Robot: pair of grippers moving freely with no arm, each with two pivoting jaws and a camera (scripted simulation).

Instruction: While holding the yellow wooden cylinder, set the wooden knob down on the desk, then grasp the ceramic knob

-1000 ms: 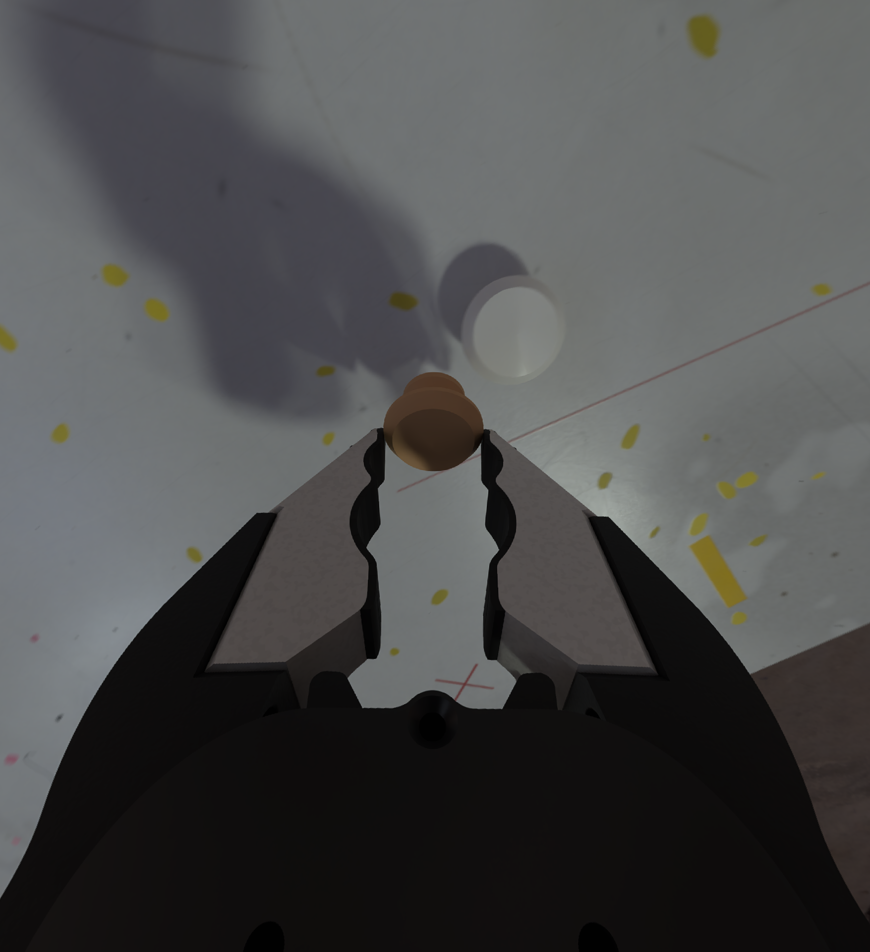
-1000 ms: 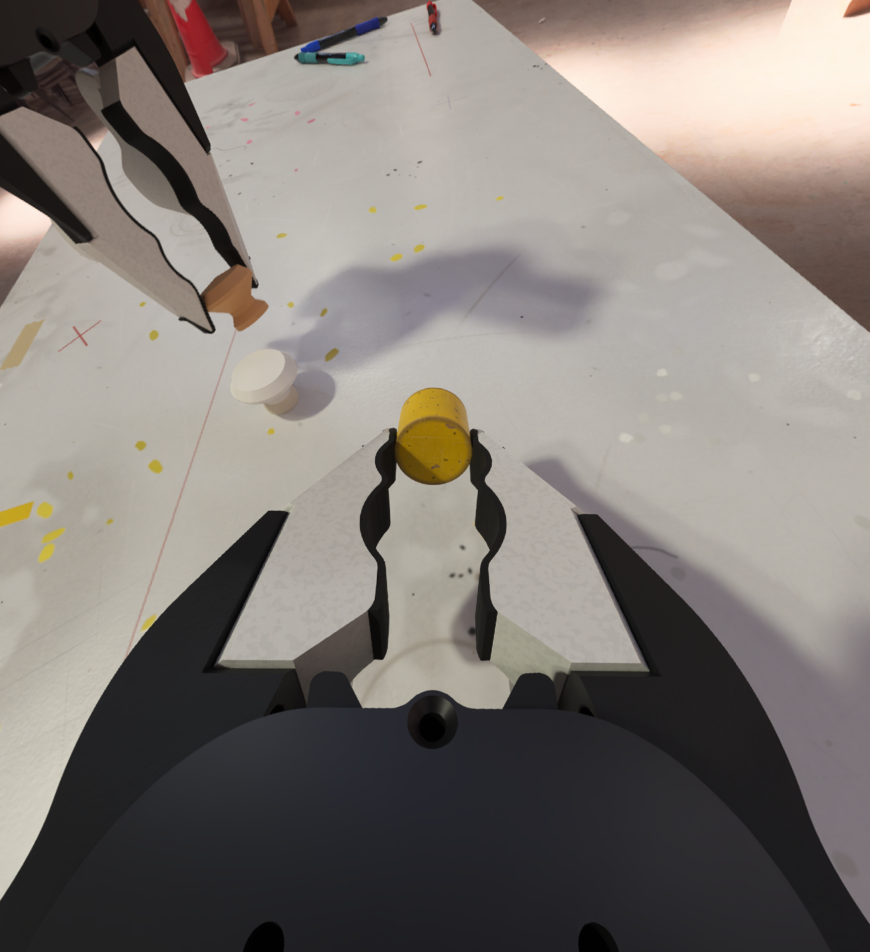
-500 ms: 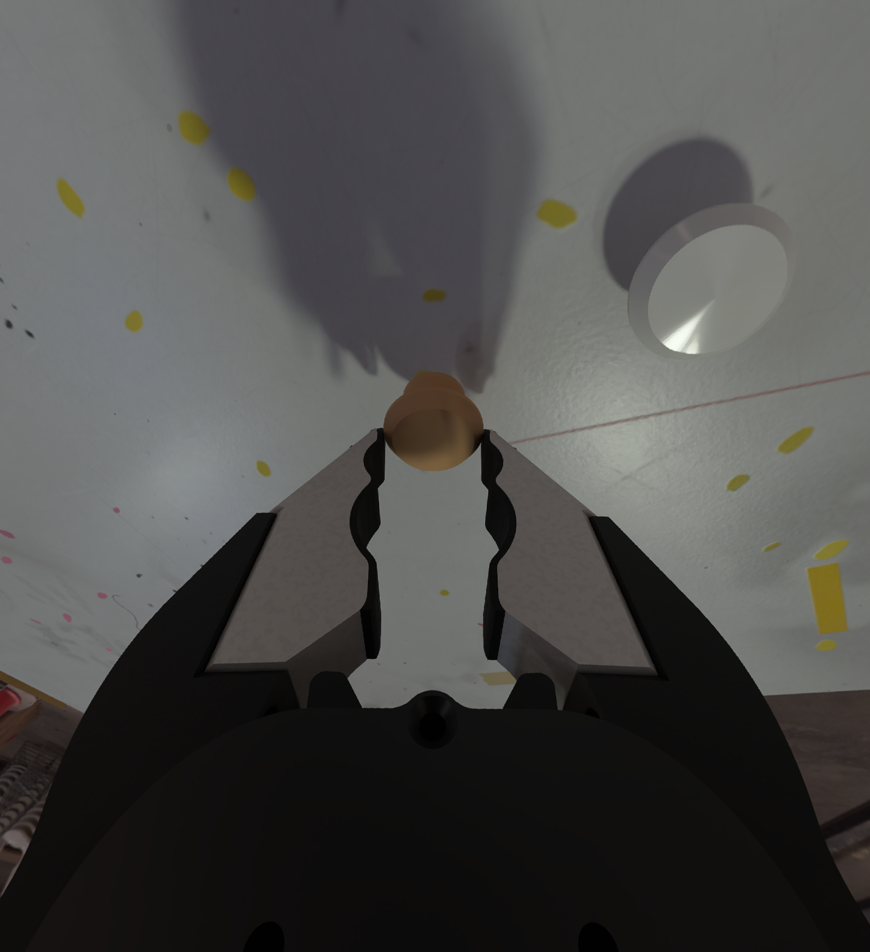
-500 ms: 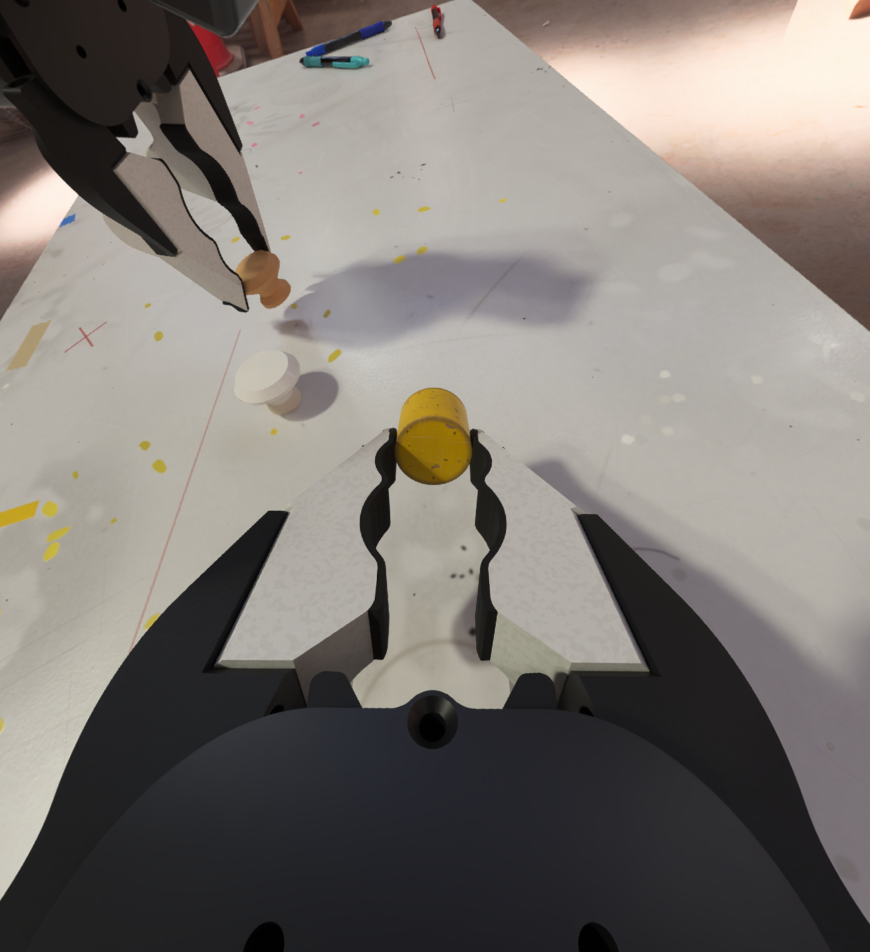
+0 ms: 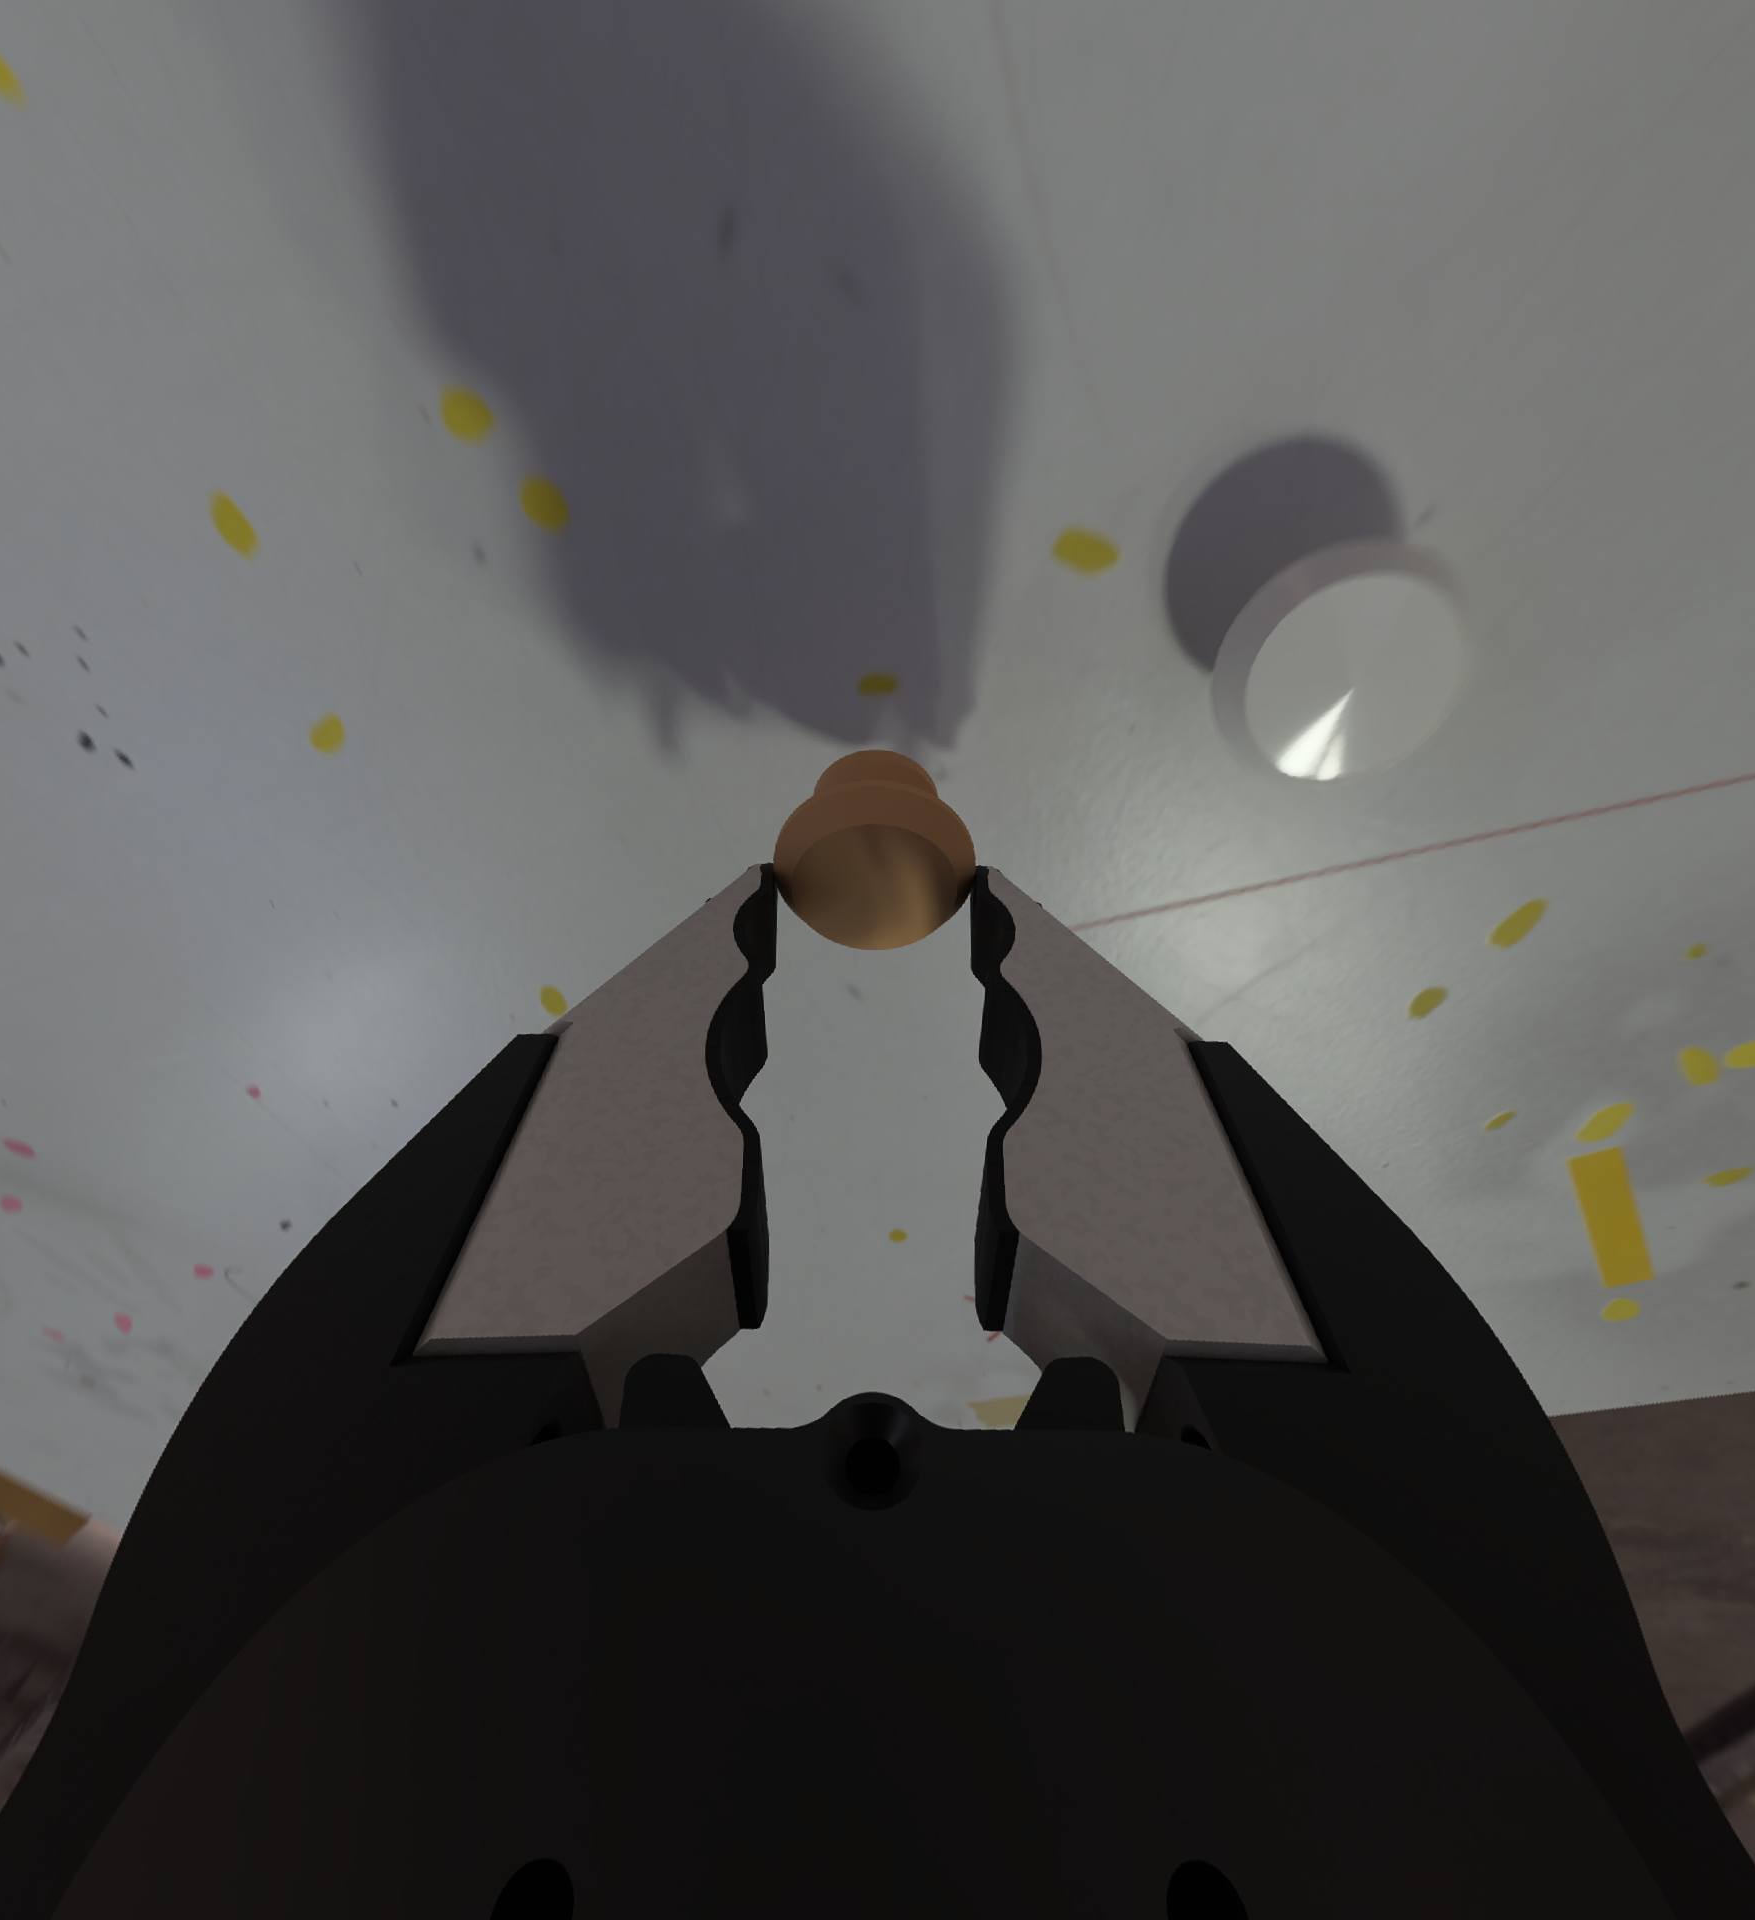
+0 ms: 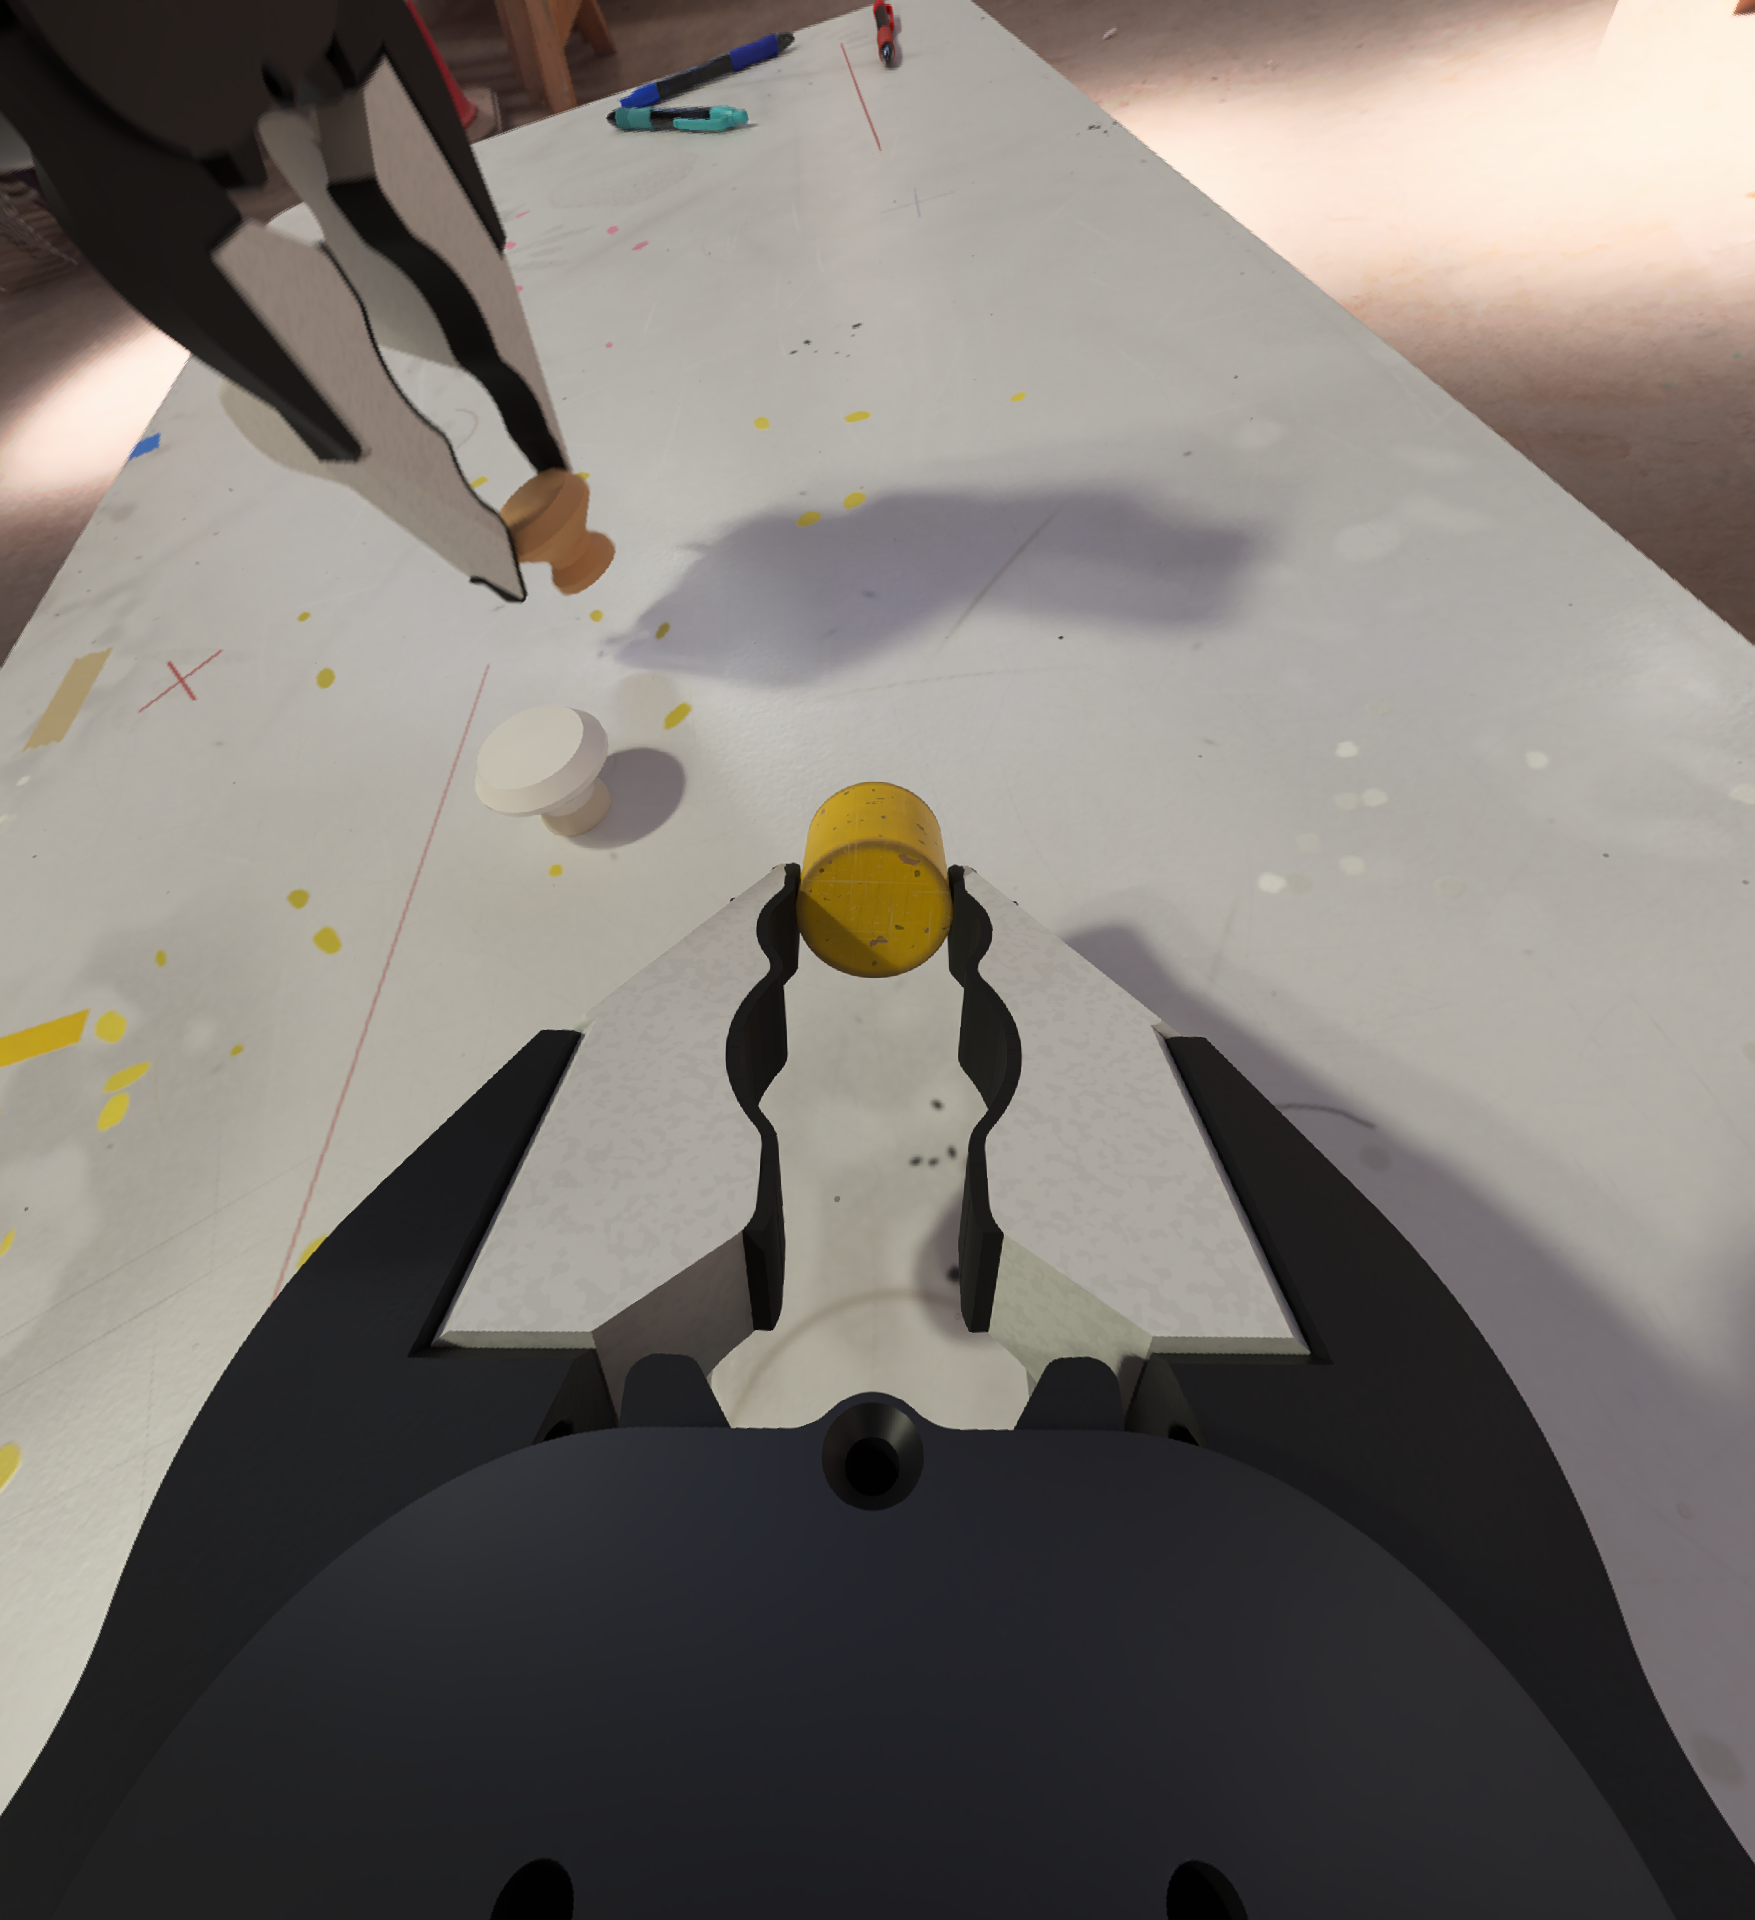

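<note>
My left gripper [image 5: 873,894] is shut on the brown wooden knob [image 5: 873,878] and holds it stem down, close above the white desk [image 5: 229,935]. It also shows in the right wrist view [image 6: 530,530] with the wooden knob [image 6: 566,535]. The white ceramic knob [image 5: 1340,675] stands on the desk to the right of the wooden knob; in the right wrist view the ceramic knob [image 6: 546,764] lies left of my right gripper. My right gripper [image 6: 873,894] is shut on the yellow wooden cylinder [image 6: 873,894], held above the desk.
The desk [image 6: 1164,831] is spotted with yellow paint and has a thin red line [image 6: 385,977]. Several pens [image 6: 686,99] lie at its far end. The desk's edges drop to a brown floor [image 6: 1579,260] on the right and left.
My left gripper has carried the wooden knob away from the ceramic knob, farther along the desk, and lower toward the surface. My right gripper has kept still with the cylinder.
</note>
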